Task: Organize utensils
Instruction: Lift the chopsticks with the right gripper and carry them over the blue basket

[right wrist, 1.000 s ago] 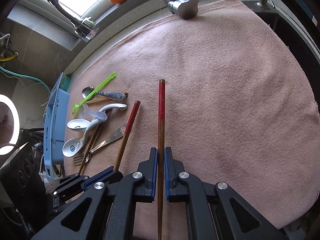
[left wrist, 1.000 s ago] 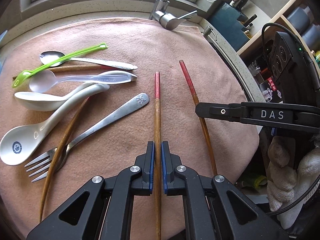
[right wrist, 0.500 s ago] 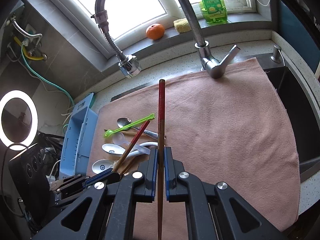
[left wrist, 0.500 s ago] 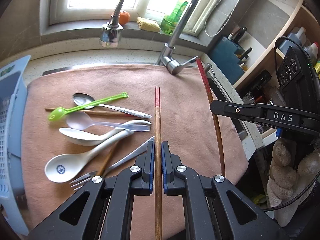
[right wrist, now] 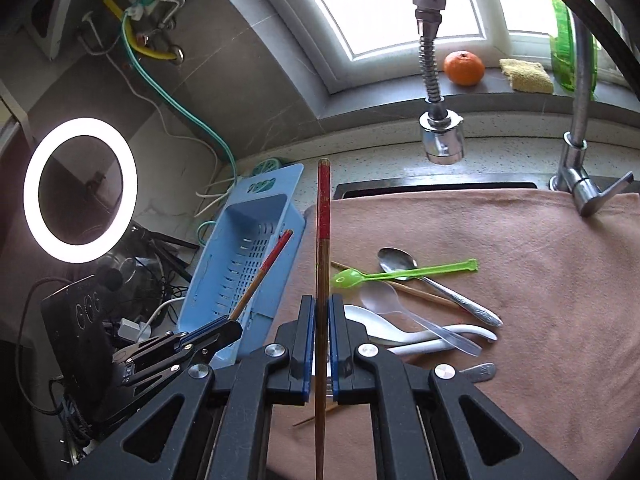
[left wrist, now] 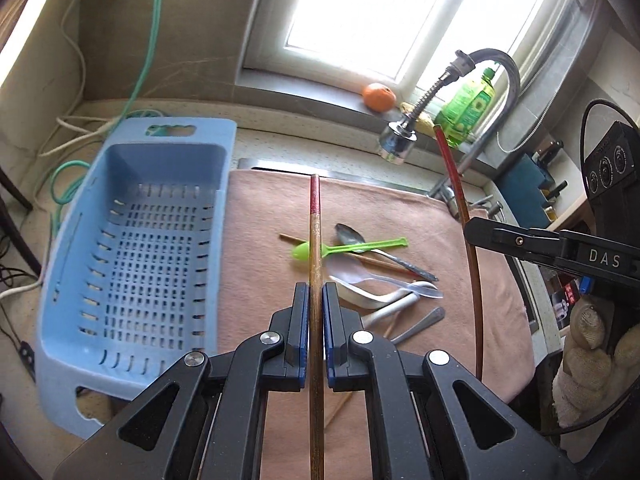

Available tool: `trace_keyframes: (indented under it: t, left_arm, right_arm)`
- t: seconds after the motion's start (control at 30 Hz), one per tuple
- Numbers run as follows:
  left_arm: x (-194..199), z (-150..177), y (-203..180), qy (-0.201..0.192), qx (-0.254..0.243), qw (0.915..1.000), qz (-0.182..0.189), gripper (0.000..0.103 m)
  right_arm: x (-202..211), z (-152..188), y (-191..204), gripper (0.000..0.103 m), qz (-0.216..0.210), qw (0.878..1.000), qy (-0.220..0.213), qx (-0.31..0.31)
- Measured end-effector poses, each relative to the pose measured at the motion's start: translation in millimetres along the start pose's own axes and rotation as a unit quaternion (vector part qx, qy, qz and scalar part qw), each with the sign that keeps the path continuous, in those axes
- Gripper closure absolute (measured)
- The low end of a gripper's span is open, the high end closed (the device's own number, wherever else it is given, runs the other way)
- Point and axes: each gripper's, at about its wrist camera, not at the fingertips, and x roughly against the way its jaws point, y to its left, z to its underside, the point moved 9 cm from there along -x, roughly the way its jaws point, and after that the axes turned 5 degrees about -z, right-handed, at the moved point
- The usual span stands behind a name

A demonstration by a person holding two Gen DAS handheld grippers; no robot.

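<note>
My left gripper (left wrist: 315,300) is shut on a red-tipped wooden chopstick (left wrist: 315,232), held in the air above the pink cloth (left wrist: 264,216). My right gripper (right wrist: 321,312) is shut on a matching chopstick (right wrist: 323,216), also lifted. Each gripper shows in the other's view: the right one (left wrist: 476,228), the left one (right wrist: 228,328). A pile of utensils lies on the cloth: a green plastic spoon (left wrist: 344,247), a metal spoon (left wrist: 350,235), a clear plastic spoon (left wrist: 360,274), white ceramic spoons (right wrist: 404,336), a fork handle (left wrist: 424,320) and another chopstick (right wrist: 400,286). An empty blue slotted basket (left wrist: 140,256) stands left of the cloth.
A faucet with a flexible spray head (right wrist: 442,136) hangs over the cloth's far edge. An orange (right wrist: 464,68), a sponge (right wrist: 526,74) and a green bottle (left wrist: 470,106) sit on the windowsill. A ring light (right wrist: 80,190) and cables are at the left.
Both grippers have risen from the cloth with their chopsticks and swung left, bringing the blue basket into view. The utensil pile has not moved.
</note>
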Motion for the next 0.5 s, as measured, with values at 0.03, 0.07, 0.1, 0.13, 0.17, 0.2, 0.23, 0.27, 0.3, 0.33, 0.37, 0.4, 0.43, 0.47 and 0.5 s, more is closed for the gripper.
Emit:
trace_keyframes:
  t: [0.03,0.07,0.1,0.13,0.17,0.2,0.23,0.27,0.3,0.33,0.37,0.4,0.43,0.47,0.5]
  left_arm:
    - [1.1,-1.4,9.4,-0.002,0.005,1.0,-0.006,0.098]
    - [2.3,-2.8,19.0,-0.004,0.011,0.9999,-0.012,0.098]
    - [2.5,-3.9,27.1,-0.007,0.016,0.9997,-0.018,0.098]
    - [2.6,-5.1,36.3,-0.008,0.02,0.9995,-0.024,0.098]
    - [2.0,-5.6,44.0,-0.009,0.024,0.9992,-0.03,0.098]
    - [1.1,-5.9,50.9,-0.01,0.029,0.999,-0.033,0.098]
    - [0.0,-6.4,58.8,-0.01,0.035,0.9987,-0.035,0.098]
    - [-0.8,-7.0,65.5,-0.011,0.04,0.9984,-0.038,0.098]
    - [-1.6,-7.4,71.6,-0.011,0.044,0.9981,-0.041,0.098]
    - [-2.6,-7.4,78.1,-0.011,0.048,0.9978,-0.043,0.098]
    - [-4.1,-7.5,83.3,-0.011,0.052,0.9975,-0.046,0.098]
    - [-5.6,-7.2,88.3,-0.01,0.055,0.9972,-0.05,0.098]
    - [-6.4,-7.2,93.7,-0.009,0.057,0.9969,-0.053,0.098]
    - [-8.3,-6.9,98.7,-0.008,0.06,0.9966,-0.057,0.098]
    - [-10.2,-6.8,103.6,-0.006,0.063,0.9962,-0.061,0.098]
  right_arm:
    - [-7.3,-1.9,8.7,0.097,-0.004,1.0,0.003,0.004]
    - [-15.1,-3.5,16.7,0.097,-0.007,1.0,0.007,0.007]
    - [-22.9,-5.2,24.7,0.097,-0.009,1.0,0.01,0.013]
    - [-30.5,-6.4,31.5,0.097,-0.009,1.0,0.013,0.018]
    - [-38.8,-7.5,38.0,0.097,-0.009,1.0,0.017,0.023]
    - [-46.7,-7.3,44.5,0.097,-0.011,0.999,0.022,0.027]
    - [-54.4,-7.9,50.8,0.097,-0.012,0.999,0.027,0.03]
    - [-61.7,-8.2,56.1,0.097,-0.013,0.999,0.031,0.034]
    - [-69.0,-9.1,61.5,0.097,-0.014,0.999,0.035,0.039]
    - [-75.7,-9.9,65.8,0.097,-0.013,0.998,0.038,0.043]
    - [-83.1,-11.1,70.8,0.097,-0.013,0.998,0.041,0.046]
    - [-90.3,-11.9,74.4,0.097,-0.014,0.998,0.046,0.046]
    - [-97.0,-12.8,78.4,0.097,-0.017,0.997,0.05,0.047]
    - [-103.2,-13.5,81.6,0.097,-0.019,0.997,0.055,0.048]
    - [-109.1,-14.5,85.0,0.097,-0.021,0.997,0.058,0.049]
